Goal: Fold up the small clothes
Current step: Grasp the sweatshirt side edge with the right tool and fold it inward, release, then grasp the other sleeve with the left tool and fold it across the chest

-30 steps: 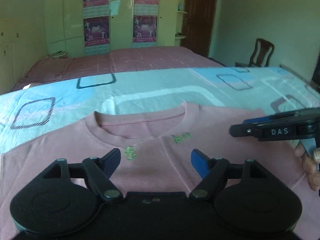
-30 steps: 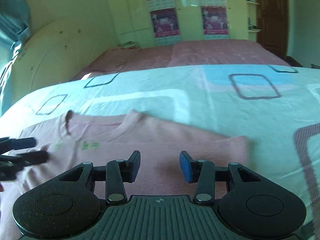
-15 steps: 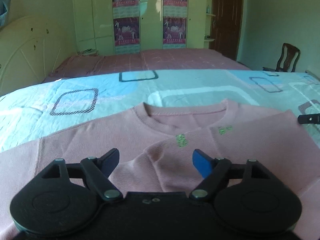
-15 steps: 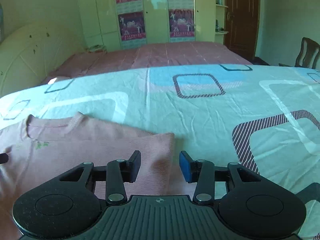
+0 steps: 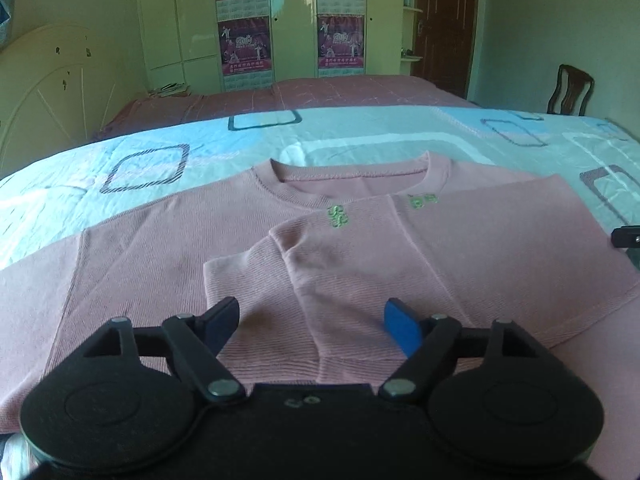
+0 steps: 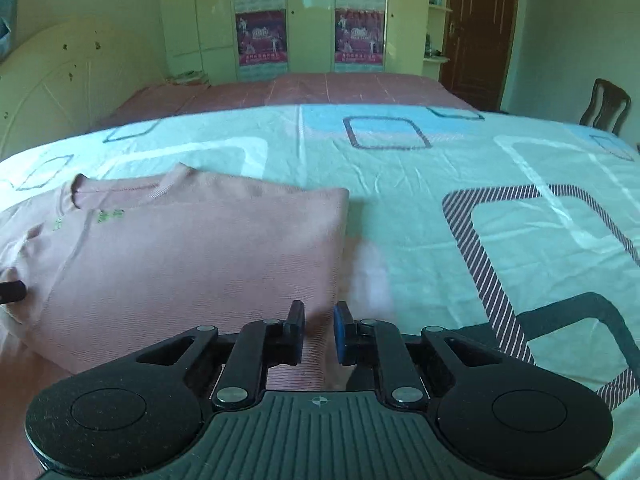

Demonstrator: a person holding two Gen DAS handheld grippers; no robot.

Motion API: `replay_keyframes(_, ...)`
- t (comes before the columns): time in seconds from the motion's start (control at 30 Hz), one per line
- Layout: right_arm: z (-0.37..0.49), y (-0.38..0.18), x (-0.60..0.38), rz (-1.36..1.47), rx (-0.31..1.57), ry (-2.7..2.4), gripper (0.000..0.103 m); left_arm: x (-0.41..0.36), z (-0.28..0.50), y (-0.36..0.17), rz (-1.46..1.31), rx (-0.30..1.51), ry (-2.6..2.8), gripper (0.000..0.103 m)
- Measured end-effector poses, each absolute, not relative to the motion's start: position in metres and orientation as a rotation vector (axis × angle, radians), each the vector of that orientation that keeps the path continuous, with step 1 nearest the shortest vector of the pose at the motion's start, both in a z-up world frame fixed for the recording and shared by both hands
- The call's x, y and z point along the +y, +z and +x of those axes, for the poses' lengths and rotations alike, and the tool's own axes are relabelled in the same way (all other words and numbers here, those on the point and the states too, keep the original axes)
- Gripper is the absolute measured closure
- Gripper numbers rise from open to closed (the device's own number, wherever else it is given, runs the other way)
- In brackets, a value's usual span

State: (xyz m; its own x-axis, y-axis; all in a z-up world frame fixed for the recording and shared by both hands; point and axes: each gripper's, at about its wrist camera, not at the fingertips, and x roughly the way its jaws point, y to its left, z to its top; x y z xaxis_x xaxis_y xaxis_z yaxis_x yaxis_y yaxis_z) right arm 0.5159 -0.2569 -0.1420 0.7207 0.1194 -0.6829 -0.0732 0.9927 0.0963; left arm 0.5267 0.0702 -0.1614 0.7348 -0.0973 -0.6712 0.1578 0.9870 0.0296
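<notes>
A pink shirt with green embroidery lies flat on the patterned bedsheet, its right side and sleeve folded inward over the chest. My left gripper hovers open and wide above the folded sleeve, with nothing gripped. In the right wrist view the shirt fills the left half. My right gripper sits over its folded right edge, jaws closing to a narrow gap with pink fabric showing in it. The right gripper's tip pokes in at the left view's right edge.
The sheet stretches bare to the right of the shirt. A second bed with a pink cover lies beyond. Behind it stand a wardrobe with posters, a headboard at left, a brown door and a wooden chair.
The right gripper has shifted right from the shirt's middle to its folded edge, and its jaws have narrowed. The left gripper has slid left across the shirt, still wide open.
</notes>
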Motion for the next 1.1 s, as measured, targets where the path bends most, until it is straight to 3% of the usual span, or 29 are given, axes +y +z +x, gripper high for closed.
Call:
replay_keyframes(0.17, 0.501, -0.163, -0.235, 0.039, 0.841, 0.138, 0.089, 0.056, 0.515, -0.177, 0.145, 0.763, -0.14, 0.021)
replay_keyframes(0.33, 0.484, -0.146, -0.246, 0.059, 0.778, 0.107, 0.089, 0.069, 0.506, -0.161, 0.101, 0.734, -0.106, 0.021)
replay_keyframes(0.47, 0.485, -0.162, -0.251, 0.077, 0.842, 0.104, 0.089, 0.076, 0.505, -0.179, 0.116, 0.772, -0.096, 0.008)
replay_keyframes(0.77, 0.467, -0.139, -0.242, 0.185, 0.795, 0.093, 0.089, 0.117, 0.482, -0.157, -0.006, 0.735, -0.054, 0.016)
replay_keyframes(0.8, 0.464, -0.138, -0.238, 0.194, 0.797, 0.091, 0.087, 0.129, 0.476, -0.152, -0.027, 0.72, -0.033, 0.016)
replay_keyframes(0.83, 0.461, -0.137, -0.235, 0.198, 0.795, 0.071, 0.067, 0.142, 0.469, -0.149, -0.047, 0.707, -0.007, 0.017)
replay_keyframes(0.87, 0.458, -0.135, -0.23, 0.199, 0.785, 0.05, 0.032, 0.16, 0.461, -0.145, -0.076, 0.695, 0.03, 0.019)
replay_keyframes(0.9, 0.455, -0.134, -0.227, 0.203, 0.765, 0.048, 0.025, 0.178, 0.454, -0.142, -0.101, 0.694, 0.069, 0.026)
replay_keyframes(0.93, 0.452, -0.132, -0.224, 0.213, 0.749, 0.059, 0.025, 0.195, 0.448, -0.141, -0.118, 0.7, 0.109, 0.033)
replay_keyframes(0.97, 0.451, -0.13, -0.22, 0.217, 0.738, 0.07, 0.025, 0.217, 0.44, -0.141, -0.143, 0.713, 0.161, 0.046)
replay_keyframes(1.03, 0.452, -0.126, -0.209, 0.195, 0.725, 0.092, 0.027, 0.266, 0.421, -0.141, -0.229, 0.713, 0.264, 0.05)
replay_keyframes(1.1, 0.455, -0.125, -0.199, 0.173, 0.727, 0.1, 0.035, 0.314, 0.399, -0.141, -0.318, 0.692, 0.375, 0.049)
